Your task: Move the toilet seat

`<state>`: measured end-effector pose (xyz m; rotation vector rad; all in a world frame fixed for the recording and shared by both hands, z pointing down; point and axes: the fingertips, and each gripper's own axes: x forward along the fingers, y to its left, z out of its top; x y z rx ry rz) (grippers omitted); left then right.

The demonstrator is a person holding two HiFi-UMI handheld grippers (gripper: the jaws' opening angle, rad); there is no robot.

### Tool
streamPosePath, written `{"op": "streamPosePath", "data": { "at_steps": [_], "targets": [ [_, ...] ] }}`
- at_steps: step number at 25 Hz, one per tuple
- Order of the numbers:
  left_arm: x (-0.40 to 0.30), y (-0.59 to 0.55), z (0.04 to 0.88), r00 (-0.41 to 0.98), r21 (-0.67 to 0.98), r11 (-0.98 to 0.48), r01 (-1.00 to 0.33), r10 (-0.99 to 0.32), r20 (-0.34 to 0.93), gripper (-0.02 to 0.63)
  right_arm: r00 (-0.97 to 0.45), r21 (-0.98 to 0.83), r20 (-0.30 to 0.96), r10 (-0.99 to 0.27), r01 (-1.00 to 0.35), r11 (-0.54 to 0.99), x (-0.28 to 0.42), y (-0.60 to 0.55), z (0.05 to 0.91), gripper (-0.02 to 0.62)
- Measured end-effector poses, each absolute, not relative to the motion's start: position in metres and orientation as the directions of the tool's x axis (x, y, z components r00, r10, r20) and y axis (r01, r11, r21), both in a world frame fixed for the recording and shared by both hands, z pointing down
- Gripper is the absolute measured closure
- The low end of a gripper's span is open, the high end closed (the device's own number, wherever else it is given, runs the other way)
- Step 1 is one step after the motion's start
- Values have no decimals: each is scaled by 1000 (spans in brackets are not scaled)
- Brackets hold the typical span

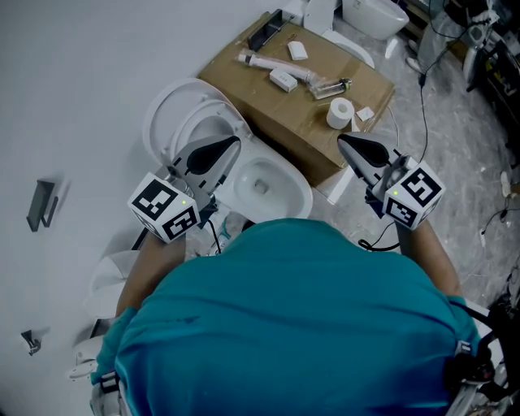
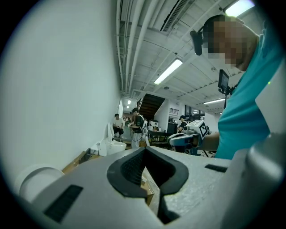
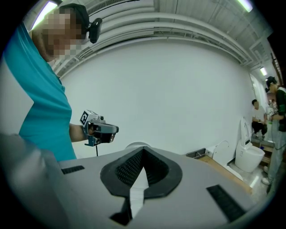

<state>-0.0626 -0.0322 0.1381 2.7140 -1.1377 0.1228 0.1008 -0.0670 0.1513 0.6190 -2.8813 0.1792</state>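
In the head view a white toilet bowl [image 1: 280,191] stands against the wall. Its seat [image 1: 188,114] and lid are raised upright against the wall. My left gripper [image 1: 234,144] is shut and empty, its black jaws pointing at the raised seat's lower edge, close to it. Contact cannot be made out. My right gripper [image 1: 341,140] is shut and empty too, hovering right of the bowl beside the cardboard box [image 1: 284,122]. The left gripper view shows closed jaws [image 2: 145,150] and the right gripper [image 2: 190,138] beyond. The right gripper view shows closed jaws [image 3: 143,150] and the left gripper [image 3: 99,129].
The cardboard box carries a toilet paper roll [image 1: 340,112], tubes and small white boxes. Another toilet [image 1: 374,15] stands behind it. Cables [image 1: 422,89] trail over the floor at right. A dark bracket [image 1: 41,203] is fixed on the wall at left. People stand far off.
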Motion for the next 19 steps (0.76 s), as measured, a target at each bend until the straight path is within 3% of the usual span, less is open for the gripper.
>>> {"op": "streamPosePath", "data": {
  "at_steps": [19],
  "targets": [
    [-66, -27, 136, 699, 148, -683, -715, -699, 149, 600, -902, -69, 208, -379, -400, 914, 96, -63, 150, 597]
  ]
}}
